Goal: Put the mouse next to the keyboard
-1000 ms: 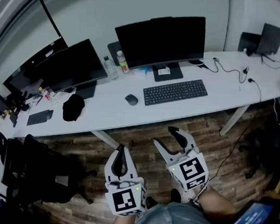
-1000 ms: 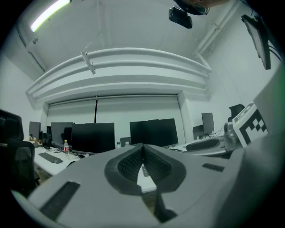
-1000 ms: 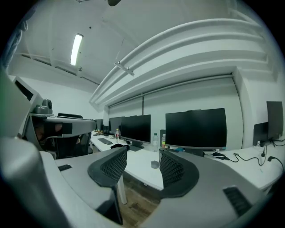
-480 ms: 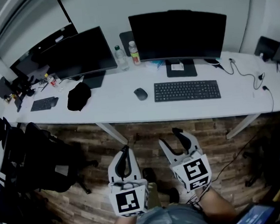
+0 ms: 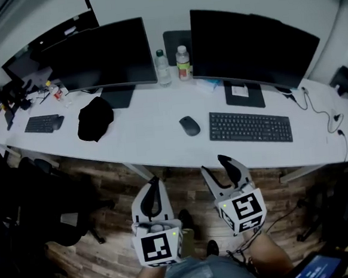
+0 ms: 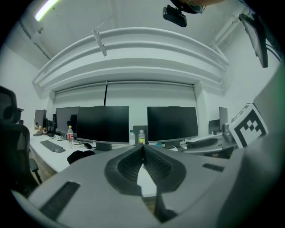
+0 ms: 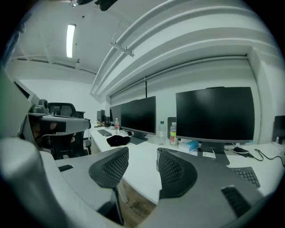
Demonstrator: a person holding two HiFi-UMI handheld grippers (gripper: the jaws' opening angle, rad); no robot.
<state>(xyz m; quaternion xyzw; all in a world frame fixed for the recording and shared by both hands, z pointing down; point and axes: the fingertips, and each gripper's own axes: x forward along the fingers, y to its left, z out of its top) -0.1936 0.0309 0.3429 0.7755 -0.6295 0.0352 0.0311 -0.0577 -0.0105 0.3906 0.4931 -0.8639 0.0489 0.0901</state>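
Note:
A dark mouse (image 5: pixel 189 126) lies on the white desk (image 5: pixel 150 146), a short gap left of the black keyboard (image 5: pixel 250 126) that sits before the right monitor. Both grippers hang low over the wooden floor, well short of the desk's front edge. My left gripper (image 5: pixel 153 181) is shut, its pads meeting with nothing between them (image 6: pixel 143 150). My right gripper (image 5: pixel 215 164) stands open and empty (image 7: pixel 143 153). In the right gripper view only a corner of the keyboard (image 7: pixel 247 176) shows, and the mouse is hidden.
Two large monitors (image 5: pixel 110 54) (image 5: pixel 252 46) stand at the back with two bottles (image 5: pixel 173 64) between them. A black cap (image 5: pixel 94 119) and a small keyboard (image 5: pixel 41 123) lie at the left. Cables (image 5: pixel 321 107) trail at the right. Dark chairs (image 5: pixel 41 206) stand left on the floor.
The head view has swung left and closer, so the desk and its items sit further right and lower in the picture. Both grippers stay low in front of me.

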